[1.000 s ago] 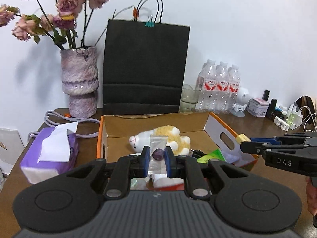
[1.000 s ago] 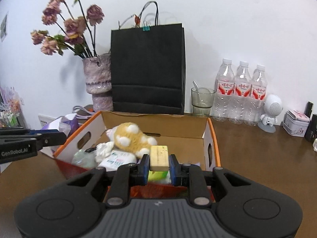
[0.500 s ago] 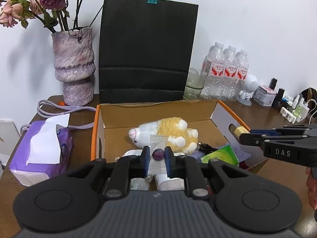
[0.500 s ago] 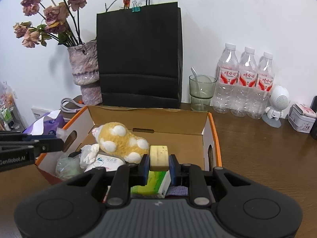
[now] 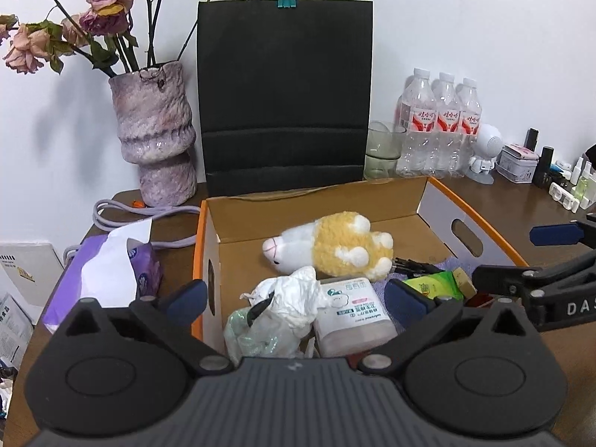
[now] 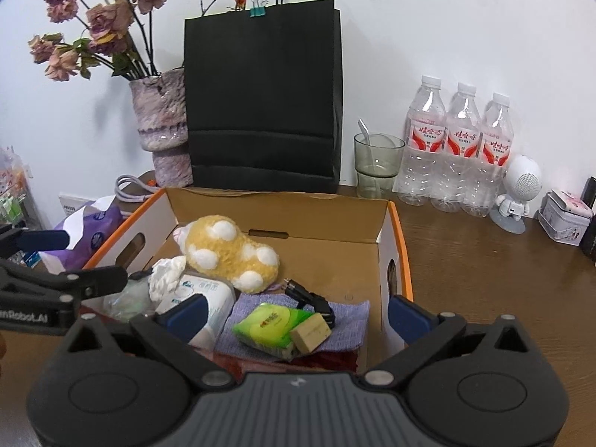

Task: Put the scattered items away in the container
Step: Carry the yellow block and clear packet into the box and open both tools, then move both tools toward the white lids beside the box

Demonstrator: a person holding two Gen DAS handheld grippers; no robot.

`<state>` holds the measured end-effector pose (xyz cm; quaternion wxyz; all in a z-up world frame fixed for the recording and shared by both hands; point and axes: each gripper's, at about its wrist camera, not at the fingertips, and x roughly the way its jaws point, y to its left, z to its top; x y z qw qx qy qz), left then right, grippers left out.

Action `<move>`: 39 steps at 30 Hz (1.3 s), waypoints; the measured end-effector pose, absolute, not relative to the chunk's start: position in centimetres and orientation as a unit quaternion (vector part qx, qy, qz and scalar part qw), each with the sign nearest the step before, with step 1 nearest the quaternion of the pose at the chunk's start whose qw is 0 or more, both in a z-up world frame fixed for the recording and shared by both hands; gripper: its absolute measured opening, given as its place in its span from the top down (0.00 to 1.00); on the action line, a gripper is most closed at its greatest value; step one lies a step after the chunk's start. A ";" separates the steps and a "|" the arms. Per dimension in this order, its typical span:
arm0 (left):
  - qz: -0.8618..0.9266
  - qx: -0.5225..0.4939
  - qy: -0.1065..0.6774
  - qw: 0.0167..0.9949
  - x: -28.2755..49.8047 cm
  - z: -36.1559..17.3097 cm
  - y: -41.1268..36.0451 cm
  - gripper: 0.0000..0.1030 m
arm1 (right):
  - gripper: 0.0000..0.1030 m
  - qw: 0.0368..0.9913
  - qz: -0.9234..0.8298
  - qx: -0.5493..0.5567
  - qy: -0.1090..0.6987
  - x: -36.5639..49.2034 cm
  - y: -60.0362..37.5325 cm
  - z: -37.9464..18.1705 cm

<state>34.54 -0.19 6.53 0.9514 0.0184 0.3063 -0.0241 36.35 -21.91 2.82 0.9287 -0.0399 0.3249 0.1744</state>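
While both sets of jaws have just been opening and now stand wide with nothing pressed between their blue pads, the left gripper [image 5: 296, 300] and the right gripper [image 6: 298, 314] hang over the near edge of the orange-rimmed cardboard box [image 6: 400, 257] at the centre of each view. In the right wrist view a tan block [image 6: 310, 332] lies in the box at lower centre, resting partly on a green wipes packet [image 6: 273, 324] whose red label is too small to read, both on a purple cloth [image 6: 346, 326]. The yellow and white plush toy [image 5: 335, 251] lies in the middle of the box; in front of it in the left wrist view are crumpled white tissue [image 5: 294, 298] and a white pack [image 5: 354, 316] with blurred print I cannot read. The other gripper shows at each frame's edge, marked "DAS" at the right of the left view and "nRobot.AI" at the left of the right view. Behind the box stand a black paper bag [image 6: 262, 100] with a teal clip, a purple vase [image 5: 154, 134] of dried roses at upper left, and three water bottles [image 6: 458, 149] with red labels in script too small to read. A purple tissue box [image 5: 108, 272] sits left of the box.
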 end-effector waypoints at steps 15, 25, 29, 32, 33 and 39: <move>-0.030 -0.003 0.307 0.951 33.0 6.0 0.2 0.00 | 0.00 0.932 0.175 -0.045 0.313 33.7 -23.2 2.4; -0.057 -0.017 0.306 0.950 30.3 4.3 -0.4 0.00 | 0.00 0.935 0.170 -0.043 0.309 31.5 -24.5 0.8; -0.060 -0.029 0.327 0.943 30.1 1.8 -1.0 0.03 | 0.01 0.929 0.173 -0.048 0.322 30.5 -24.3 -1.6; -0.065 -0.048 0.346 0.935 30.9 0.0 -1.5 0.10 | 0.09 0.922 0.172 -0.053 0.342 30.7 -23.5 -3.8; -0.066 -0.055 0.352 0.932 31.1 -0.5 -1.6 0.11 | 0.10 0.920 0.173 -0.053 0.348 30.8 -23.2 -4.4; -0.072 -0.074 0.358 0.928 32.1 -1.6 -2.7 0.17 | 0.13 0.921 0.175 -0.066 0.341 31.2 -21.5 -5.9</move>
